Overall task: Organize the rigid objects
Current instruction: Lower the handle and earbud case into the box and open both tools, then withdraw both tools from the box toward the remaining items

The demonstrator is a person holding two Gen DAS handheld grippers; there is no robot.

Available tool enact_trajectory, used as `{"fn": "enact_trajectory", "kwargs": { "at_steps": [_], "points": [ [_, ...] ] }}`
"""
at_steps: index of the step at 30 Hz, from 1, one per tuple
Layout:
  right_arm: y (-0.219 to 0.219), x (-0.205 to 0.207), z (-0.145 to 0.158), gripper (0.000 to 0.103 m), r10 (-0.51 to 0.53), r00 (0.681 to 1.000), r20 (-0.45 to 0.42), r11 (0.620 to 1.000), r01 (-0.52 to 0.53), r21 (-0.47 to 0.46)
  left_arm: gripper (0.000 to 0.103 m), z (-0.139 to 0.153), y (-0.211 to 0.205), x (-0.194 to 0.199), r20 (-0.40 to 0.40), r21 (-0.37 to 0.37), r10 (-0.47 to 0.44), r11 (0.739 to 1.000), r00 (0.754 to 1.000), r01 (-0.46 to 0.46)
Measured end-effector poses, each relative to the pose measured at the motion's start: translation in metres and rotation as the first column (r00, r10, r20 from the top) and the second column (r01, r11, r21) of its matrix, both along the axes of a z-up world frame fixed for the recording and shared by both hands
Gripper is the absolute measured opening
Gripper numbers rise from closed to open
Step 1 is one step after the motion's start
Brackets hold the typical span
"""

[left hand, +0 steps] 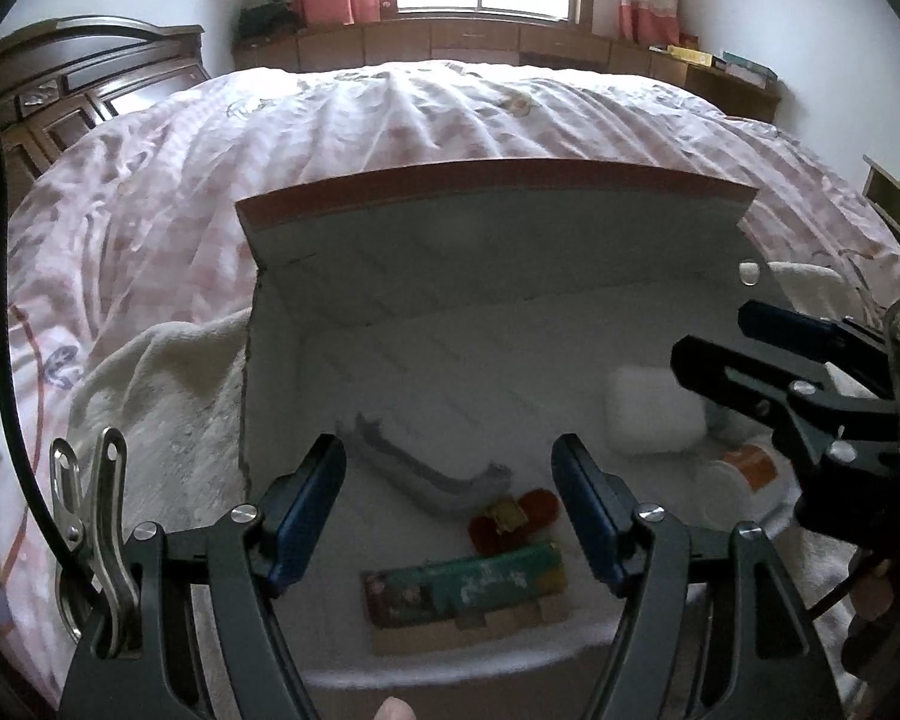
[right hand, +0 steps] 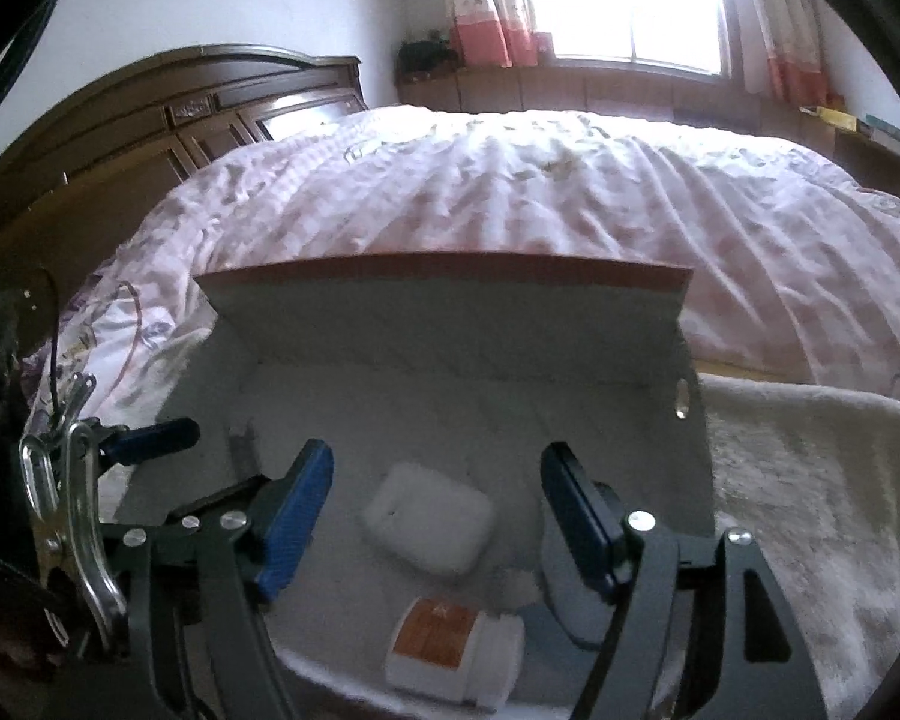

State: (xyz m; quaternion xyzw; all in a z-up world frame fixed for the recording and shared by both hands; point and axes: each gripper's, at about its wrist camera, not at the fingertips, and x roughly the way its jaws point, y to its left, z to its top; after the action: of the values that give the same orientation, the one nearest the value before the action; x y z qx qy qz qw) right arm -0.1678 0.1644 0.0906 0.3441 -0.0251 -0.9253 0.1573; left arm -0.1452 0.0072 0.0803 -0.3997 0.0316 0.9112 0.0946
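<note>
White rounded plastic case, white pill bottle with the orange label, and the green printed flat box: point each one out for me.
White rounded plastic case (right hand: 427,517): right wrist view, middle of its top face.
White pill bottle with orange label (right hand: 450,651): right wrist view, on the body.
Green printed flat box (left hand: 465,585): left wrist view, middle of its lid.

No legible text; orange label on white bottle (right hand: 455,654) too blurred to read.

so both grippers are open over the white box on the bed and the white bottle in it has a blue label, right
Not quite: the label on the white bottle is orange, as the right wrist view shows. The rest holds: the left gripper and the right gripper are open over the white box on the bed.
</note>
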Motion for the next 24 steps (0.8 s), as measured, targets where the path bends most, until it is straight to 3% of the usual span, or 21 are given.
{"fn": "enact_trajectory", "kwargs": {
  "at_steps": [12, 24],
  "points": [
    [0.015, 0.065, 0.028, 0.076, -0.015, 0.999, -0.047, 0.999, 0.014, -0.039, 0.073, 0.017, -0.005, 0.047, -0.008, 0.036, 0.013, 0.999, 1.000, -0.013],
    [0.030, 0.115, 0.019, 0.076, -0.021, 1.000, -0.005, 0.998, 0.020, -0.063, 0.073, 0.016, -0.006, 0.090, 0.003, 0.042, 0.024, 0.999, 1.000, -0.024]
  ]
}}
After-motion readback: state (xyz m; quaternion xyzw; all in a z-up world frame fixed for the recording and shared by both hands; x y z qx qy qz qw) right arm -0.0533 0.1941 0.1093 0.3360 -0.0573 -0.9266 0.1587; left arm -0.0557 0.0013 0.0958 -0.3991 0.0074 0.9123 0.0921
